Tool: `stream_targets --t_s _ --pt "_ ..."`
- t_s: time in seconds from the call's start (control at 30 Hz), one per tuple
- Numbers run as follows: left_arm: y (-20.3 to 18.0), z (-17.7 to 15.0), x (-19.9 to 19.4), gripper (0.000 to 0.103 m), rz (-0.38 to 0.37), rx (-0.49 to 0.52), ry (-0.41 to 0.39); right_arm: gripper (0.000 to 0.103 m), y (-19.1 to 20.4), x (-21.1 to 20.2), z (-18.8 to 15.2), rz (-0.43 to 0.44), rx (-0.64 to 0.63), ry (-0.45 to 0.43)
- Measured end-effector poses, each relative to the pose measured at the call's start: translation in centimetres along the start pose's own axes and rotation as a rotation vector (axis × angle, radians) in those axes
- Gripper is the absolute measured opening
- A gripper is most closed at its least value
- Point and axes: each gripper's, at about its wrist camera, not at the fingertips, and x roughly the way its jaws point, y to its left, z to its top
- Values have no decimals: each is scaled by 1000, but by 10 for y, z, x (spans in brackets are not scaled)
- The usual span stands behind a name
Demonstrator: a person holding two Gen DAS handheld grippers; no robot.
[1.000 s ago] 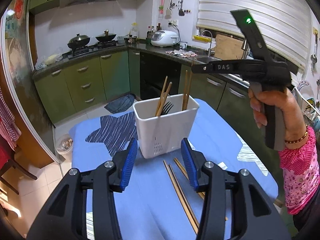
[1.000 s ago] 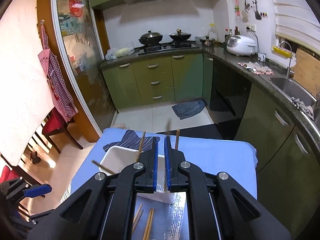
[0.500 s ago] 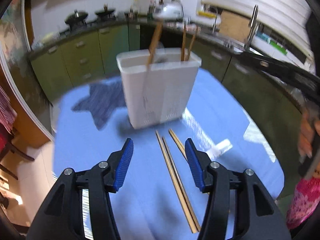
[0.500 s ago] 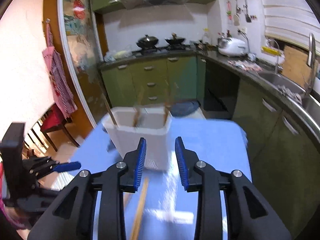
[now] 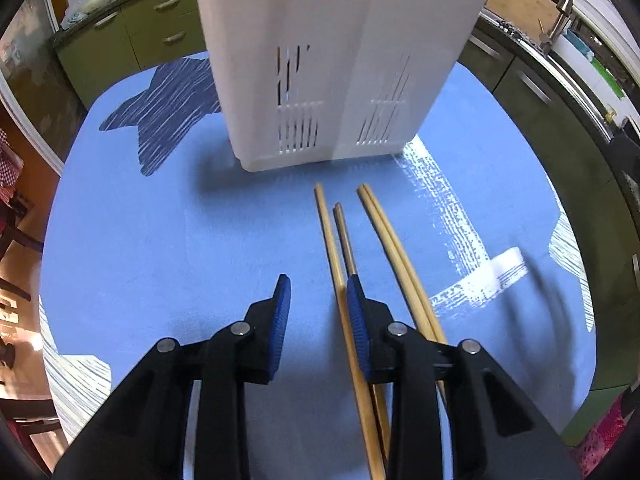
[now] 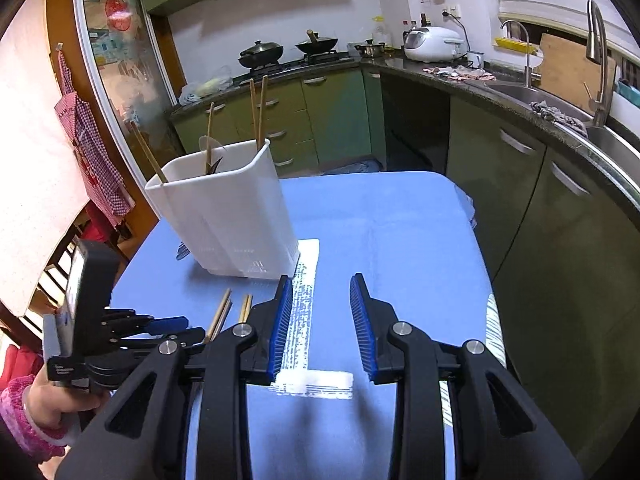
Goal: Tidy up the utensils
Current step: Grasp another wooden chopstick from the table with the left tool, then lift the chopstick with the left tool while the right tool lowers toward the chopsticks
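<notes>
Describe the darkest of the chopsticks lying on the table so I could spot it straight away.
Start at the white utensil holder standing on the blue tablecloth. Just in front of it lie four chopsticks side by side. The dark chopstick is second from the left in the left-hand view: brownish where the others are pale yellow, its tip set further back.

Both views are pretty bright and mostly sharp, even daylight-ish light. Heavy fisheye bend with black vignette in the corners. Left wrist view has a smeared dark blur at right, and the white utensil holder (image 5: 340, 60) casts a soft shadow lower left on the blue tablecloth (image 5: 160, 260).
</notes>
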Motion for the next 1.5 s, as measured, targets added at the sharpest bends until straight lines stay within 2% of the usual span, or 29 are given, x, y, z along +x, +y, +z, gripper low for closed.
stream_targets --t_s 0.17,0.43,0.63,0.7,0.93,1.07,1.2,1.37,1.5 --pt "-2 0 4 24 19 4 14 30 6 6 3 23 6 12" --pt "-4 3 10 24 10 6 37 30 4 7 3 36 20 19" --pt "-12 10 14 23 42 23 42 32 4 7 4 41 19 22" --pt "-13 11 15 10 41 21 39 32 4 7 4 42 17 26" --pt "-7 13 13 6 15 -2 31 33 5 10 5 42 13 34" --pt "1 10 -3 7 8 -6 -19 35 7 15 5 33 0 52" --pt "6 3 -35 6 -8 -4 -99 35 13 24 3 32 -21 81" --pt "6 -15 -84 6 -13 23 -246 37 32 50 -5 68 -71 160" --pt "5 -32 -115 6 -21 45 -332 37 53 83 -16 48 -133 234"
